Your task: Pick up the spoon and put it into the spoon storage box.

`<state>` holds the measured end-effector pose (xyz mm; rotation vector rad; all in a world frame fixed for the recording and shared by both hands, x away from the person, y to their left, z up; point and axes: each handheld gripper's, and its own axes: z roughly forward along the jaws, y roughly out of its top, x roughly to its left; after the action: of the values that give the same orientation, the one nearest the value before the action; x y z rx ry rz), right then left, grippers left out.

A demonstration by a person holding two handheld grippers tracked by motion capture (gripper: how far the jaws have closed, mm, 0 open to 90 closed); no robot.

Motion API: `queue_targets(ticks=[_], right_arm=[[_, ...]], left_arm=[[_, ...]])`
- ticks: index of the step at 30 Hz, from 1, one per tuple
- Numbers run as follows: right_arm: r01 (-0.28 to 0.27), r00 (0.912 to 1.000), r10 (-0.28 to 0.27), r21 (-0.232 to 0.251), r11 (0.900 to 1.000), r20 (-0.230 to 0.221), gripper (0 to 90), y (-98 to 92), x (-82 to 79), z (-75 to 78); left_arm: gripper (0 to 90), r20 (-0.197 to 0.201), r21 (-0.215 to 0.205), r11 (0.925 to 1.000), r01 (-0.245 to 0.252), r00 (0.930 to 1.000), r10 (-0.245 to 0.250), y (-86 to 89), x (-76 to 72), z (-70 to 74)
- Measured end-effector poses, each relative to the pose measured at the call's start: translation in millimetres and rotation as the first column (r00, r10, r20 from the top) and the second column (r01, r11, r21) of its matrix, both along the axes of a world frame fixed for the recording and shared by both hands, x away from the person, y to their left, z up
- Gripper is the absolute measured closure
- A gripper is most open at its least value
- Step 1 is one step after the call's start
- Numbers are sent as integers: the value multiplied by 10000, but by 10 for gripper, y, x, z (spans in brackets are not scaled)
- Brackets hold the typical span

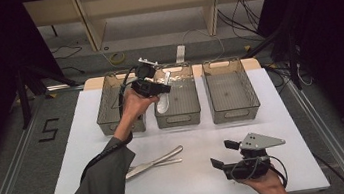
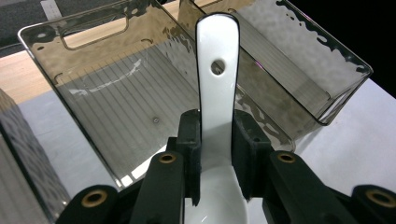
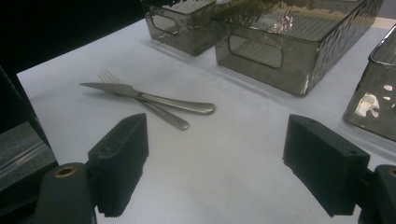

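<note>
Left hand-held gripper [image 2: 217,154] pinched white spoon [image 2: 216,93] above middle bin [image 1: 178,119] | handle pointed straight ahead along jaws, bowl rearward | right hand-held gripper [image 3: 215,163] spread wide over counter [image 3: 224,177] | knife [image 3: 149,98] crossed fork [image 3: 154,109], tines seen up close.

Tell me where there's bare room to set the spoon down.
The right bin is bare. So is the middle bin under the spoon, and the mat between the knife and right gripper. Knife and fork crowd the mat's left.
</note>
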<state>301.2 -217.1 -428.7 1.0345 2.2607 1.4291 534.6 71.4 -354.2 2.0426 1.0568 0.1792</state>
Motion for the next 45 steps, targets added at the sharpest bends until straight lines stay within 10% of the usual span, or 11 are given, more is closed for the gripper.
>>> queue_targets(ticks=[29,45], right_arm=[[-56,10000,56,8,10000,-7,230,6,-8,-1],[-14,10000,14,2,10000,-33,230,8,-12,-1]], left_arm=[[730,132,297,9970,-721,9973,717,-106,113,-370],[310,-123,251,9994,-232,9996,235,174,-79,-21]])
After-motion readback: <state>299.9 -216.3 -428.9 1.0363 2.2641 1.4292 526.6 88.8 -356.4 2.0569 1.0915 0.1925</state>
